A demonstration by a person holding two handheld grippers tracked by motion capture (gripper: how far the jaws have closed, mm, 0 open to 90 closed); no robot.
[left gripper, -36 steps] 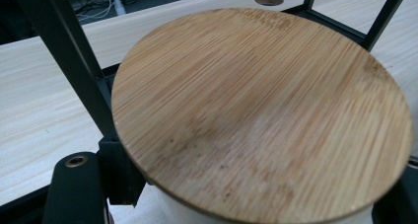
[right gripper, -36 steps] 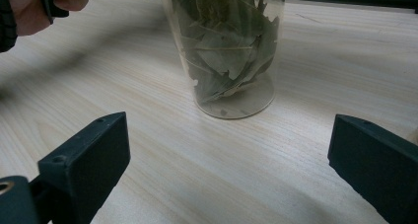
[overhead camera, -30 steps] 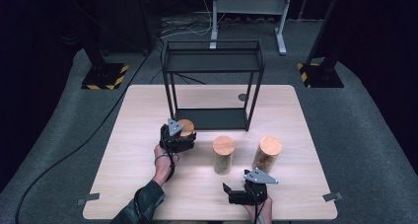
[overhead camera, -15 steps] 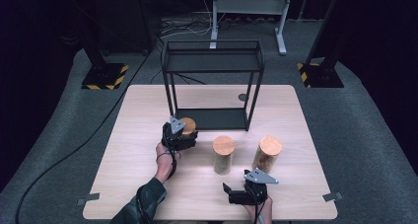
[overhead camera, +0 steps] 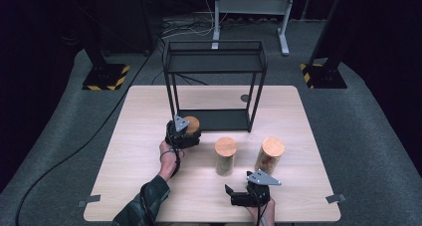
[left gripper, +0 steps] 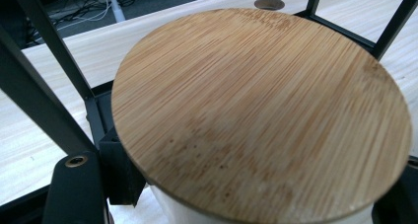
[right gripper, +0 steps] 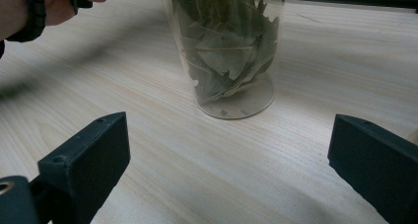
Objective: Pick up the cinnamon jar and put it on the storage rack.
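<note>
Gripping lidded jar (left gripper: 261, 115) between left gripper (overhead camera: 183, 134) fingers (left gripper: 121, 172), beside rack (overhead camera: 215, 81)

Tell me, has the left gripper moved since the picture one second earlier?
No. The left gripper, shut on a jar, sits at the same spot before the black shelf.

A light wooden table (overhead camera: 149, 111) stands on grey carpet (overhead camera: 50, 136) in a dark room.
</note>
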